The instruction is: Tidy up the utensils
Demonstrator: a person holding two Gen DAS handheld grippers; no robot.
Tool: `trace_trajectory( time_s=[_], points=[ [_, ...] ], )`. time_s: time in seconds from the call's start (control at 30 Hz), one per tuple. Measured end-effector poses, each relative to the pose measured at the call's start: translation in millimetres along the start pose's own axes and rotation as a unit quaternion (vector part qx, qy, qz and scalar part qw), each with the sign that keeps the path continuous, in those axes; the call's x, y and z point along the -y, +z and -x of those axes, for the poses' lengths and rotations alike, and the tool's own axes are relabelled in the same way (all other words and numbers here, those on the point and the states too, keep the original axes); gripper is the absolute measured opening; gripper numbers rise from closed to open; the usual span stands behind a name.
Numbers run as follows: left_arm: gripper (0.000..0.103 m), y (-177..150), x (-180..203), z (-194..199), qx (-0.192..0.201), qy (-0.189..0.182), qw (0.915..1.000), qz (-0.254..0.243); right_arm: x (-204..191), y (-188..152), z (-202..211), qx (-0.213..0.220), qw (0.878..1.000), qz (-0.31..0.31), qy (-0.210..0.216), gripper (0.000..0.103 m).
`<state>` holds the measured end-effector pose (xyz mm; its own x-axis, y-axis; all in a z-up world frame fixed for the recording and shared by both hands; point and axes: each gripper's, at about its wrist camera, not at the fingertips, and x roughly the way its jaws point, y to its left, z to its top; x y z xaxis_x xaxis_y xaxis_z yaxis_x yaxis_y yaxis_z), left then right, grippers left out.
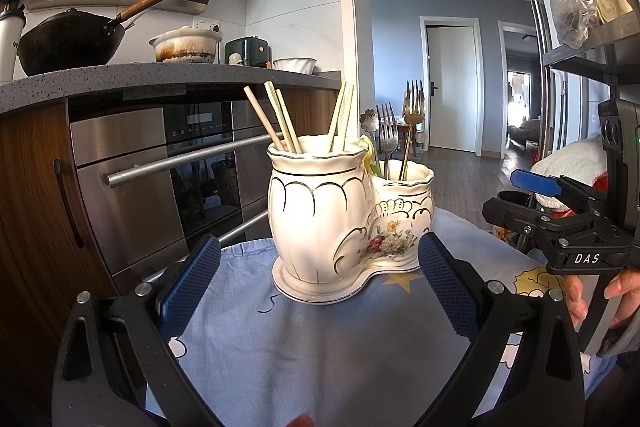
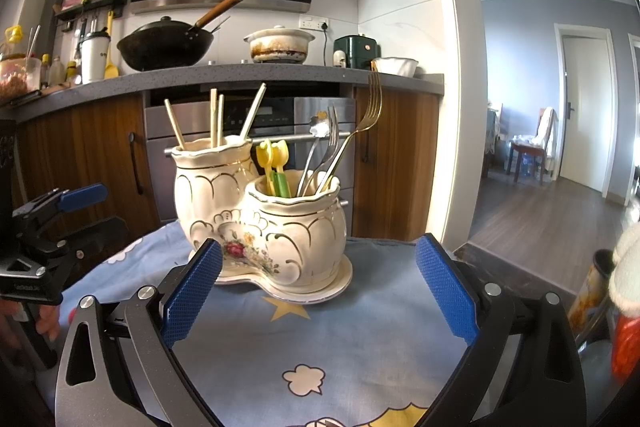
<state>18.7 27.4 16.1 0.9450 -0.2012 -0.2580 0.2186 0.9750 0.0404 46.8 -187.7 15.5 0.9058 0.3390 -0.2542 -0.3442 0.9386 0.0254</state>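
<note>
Ceramic holder is already carrying chopsticks and forks; both grippers are hanging released, empty, so probably looking for stragglers next.

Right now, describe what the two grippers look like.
Both match: the left gripper and right gripper have black angular frames with silver bolts, and flat fingers covered in blue pads with a fine diamond texture. From the left view, the right gripper's body carries white "DAS" lettering. Bare fingertips of a hand show on its handle; no sleeve is visible.
</note>
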Motion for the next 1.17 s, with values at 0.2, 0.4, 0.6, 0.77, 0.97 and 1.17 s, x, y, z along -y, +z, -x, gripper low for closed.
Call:
trace_trajectory(
  time_s=[0.2,0.4,0.6,0.77,0.97,1.17],
  points=[
    [0.098,-0.3,0.2,0.2,-0.001,0.000,1.0000,0.001,-0.1,-0.3,-1.1,0.000,1.000,-0.001,-0.001,0.096],
    [0.098,-0.3,0.2,0.0,-0.001,0.000,1.0000,0.001,-0.2,-0.3,-1.2,0.000,1.000,-0.001,-0.001,0.096],
    [0.098,-0.2,0.1,0.1,-0.001,0.000,1.0000,0.001,-0.6,-0.6,-2.1,-0.001,1.000,-0.001,-0.001,0.096],
    [0.098,0.3,-0.2,-0.1,-0.001,0.000,1.0000,0.001,-0.8,-0.7,-2.4,-0.002,1.000,-0.001,-0.001,0.096],
    [0.098,-0.7,1.1,-0.4,-0.005,0.002,1.0000,0.000,-0.7,-0.6,-1.9,-0.001,1.000,-0.001,-0.001,0.096],
    [0.098,-2.2,1.9,-0.6,-0.007,0.003,1.0000,0.000,-1.0,-1.1,-2.6,-0.002,1.000,-0.001,-0.001,0.096]
  ],
)
